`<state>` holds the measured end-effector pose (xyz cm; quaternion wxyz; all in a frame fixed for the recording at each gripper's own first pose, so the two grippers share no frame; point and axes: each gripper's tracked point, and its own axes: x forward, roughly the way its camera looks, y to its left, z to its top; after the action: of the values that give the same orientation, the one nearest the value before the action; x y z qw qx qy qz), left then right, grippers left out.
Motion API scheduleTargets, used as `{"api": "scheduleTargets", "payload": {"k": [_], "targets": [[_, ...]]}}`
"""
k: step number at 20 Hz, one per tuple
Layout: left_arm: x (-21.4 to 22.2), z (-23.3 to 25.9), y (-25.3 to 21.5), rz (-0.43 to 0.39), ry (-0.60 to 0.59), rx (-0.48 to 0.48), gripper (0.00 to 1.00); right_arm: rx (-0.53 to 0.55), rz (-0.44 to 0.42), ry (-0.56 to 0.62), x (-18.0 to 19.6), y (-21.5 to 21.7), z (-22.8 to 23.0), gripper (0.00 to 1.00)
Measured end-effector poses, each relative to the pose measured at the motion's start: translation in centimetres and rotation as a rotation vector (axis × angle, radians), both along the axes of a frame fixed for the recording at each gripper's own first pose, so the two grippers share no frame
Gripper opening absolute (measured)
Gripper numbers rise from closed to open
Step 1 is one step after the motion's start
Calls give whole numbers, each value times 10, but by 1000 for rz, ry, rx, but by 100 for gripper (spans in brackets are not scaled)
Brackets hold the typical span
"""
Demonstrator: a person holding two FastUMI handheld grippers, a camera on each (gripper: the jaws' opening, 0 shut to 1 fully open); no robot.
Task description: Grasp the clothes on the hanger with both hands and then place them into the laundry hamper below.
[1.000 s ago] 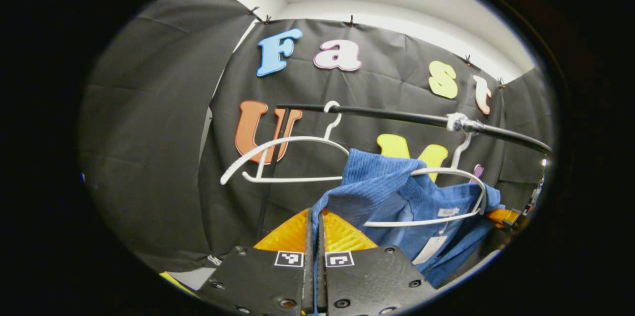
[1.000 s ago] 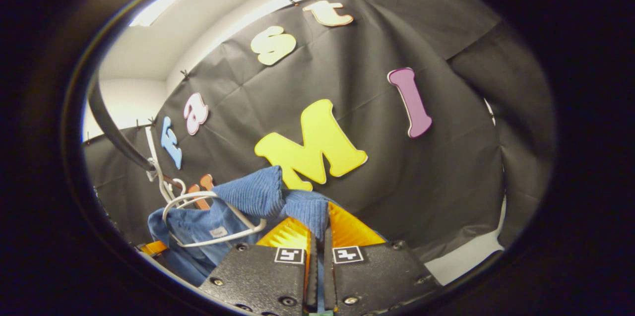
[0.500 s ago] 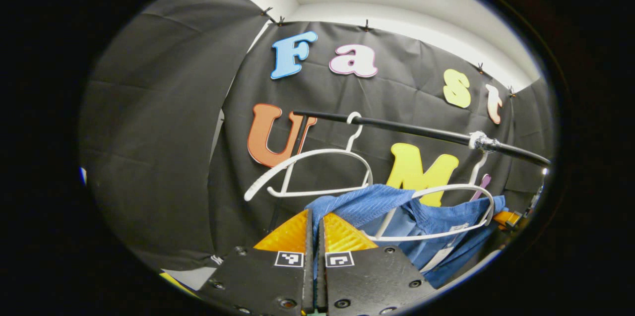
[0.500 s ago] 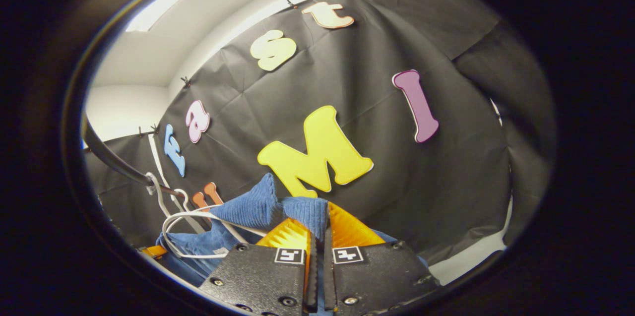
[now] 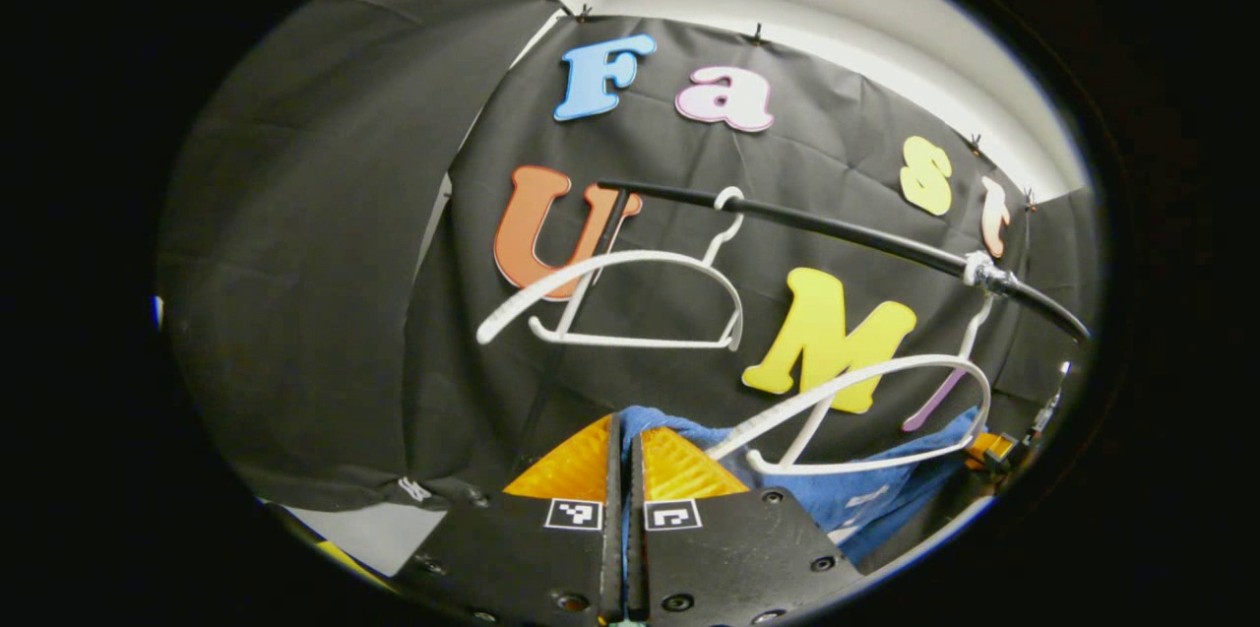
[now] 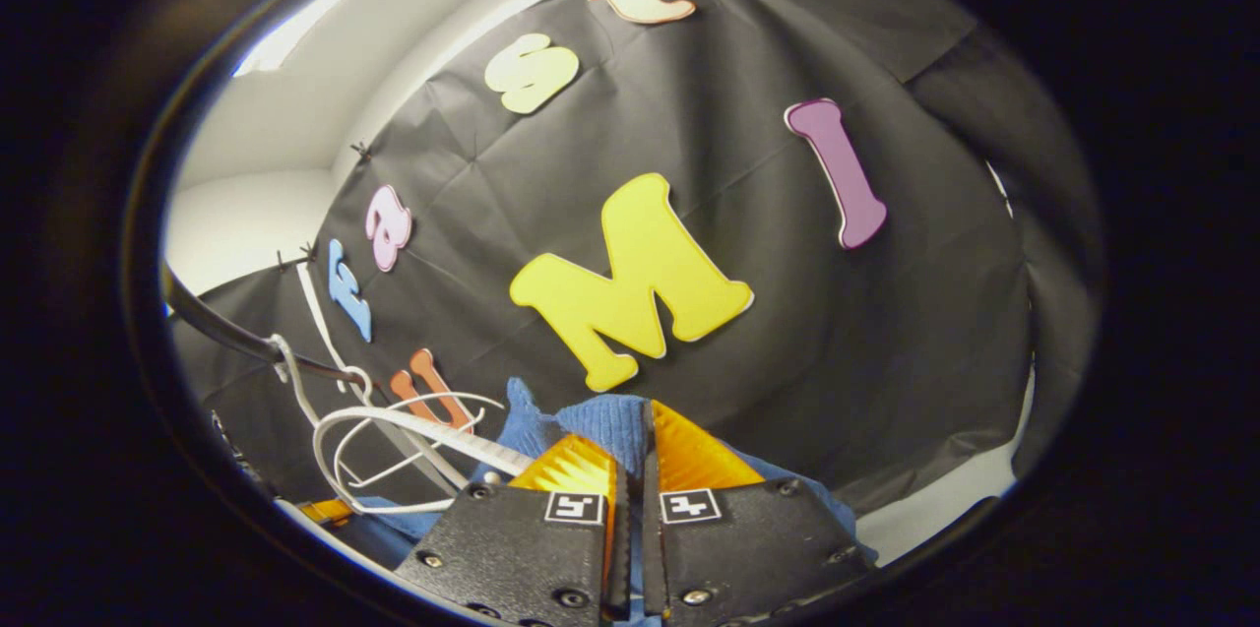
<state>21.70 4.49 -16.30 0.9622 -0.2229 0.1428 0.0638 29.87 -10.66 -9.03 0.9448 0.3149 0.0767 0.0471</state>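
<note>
Two grippers are both pinching the blue garment (image 5: 866,494) — left gripper (image 5: 622,455) w/ fingers pressed together on a fold of the cloth at its tip, right gripper (image 6: 635,450) doing the same on a ribbed bit of the fabric in the right gripper view. Garment is hanging low betw. the two, below the nearer white hanger (image 5: 866,410), which is sitting bare above the cloth & tilting; can't tell if cloth is touching the hanger's lower bar. In the left gripper view the blue cloth is stretching from the left fingers toward the lower right, where a small orange part of the other gripper is peeking past its edge. Second white hanger (image 5: 630,297) is hanging bare farther left on the black rail (image 5: 847,233), well apart from the garment. Nearer hanger's hook is sitting on the rail by a pale clamp (image 5: 979,268). In the right gripper view both hangers are overlapping at lower left — rail running off to the left edge.
</note>
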Motion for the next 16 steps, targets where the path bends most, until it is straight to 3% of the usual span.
{"api": "scheduleTargets", "payload": {"k": [2,3,4,16], "targets": [[0,-16,1,5,29,-7,2,-6,12,20,0,3,-13,8],[-3,-26,1,5,48,-9,7,-13,15,32,-1,4,-20,8],[-4,-35,1,4,64,-14,1,-15,15,47,-2,5,-29,8],[-43,-76,-5,-27,149,-10,1,-26,16,174,-31,16,-93,8]]}}
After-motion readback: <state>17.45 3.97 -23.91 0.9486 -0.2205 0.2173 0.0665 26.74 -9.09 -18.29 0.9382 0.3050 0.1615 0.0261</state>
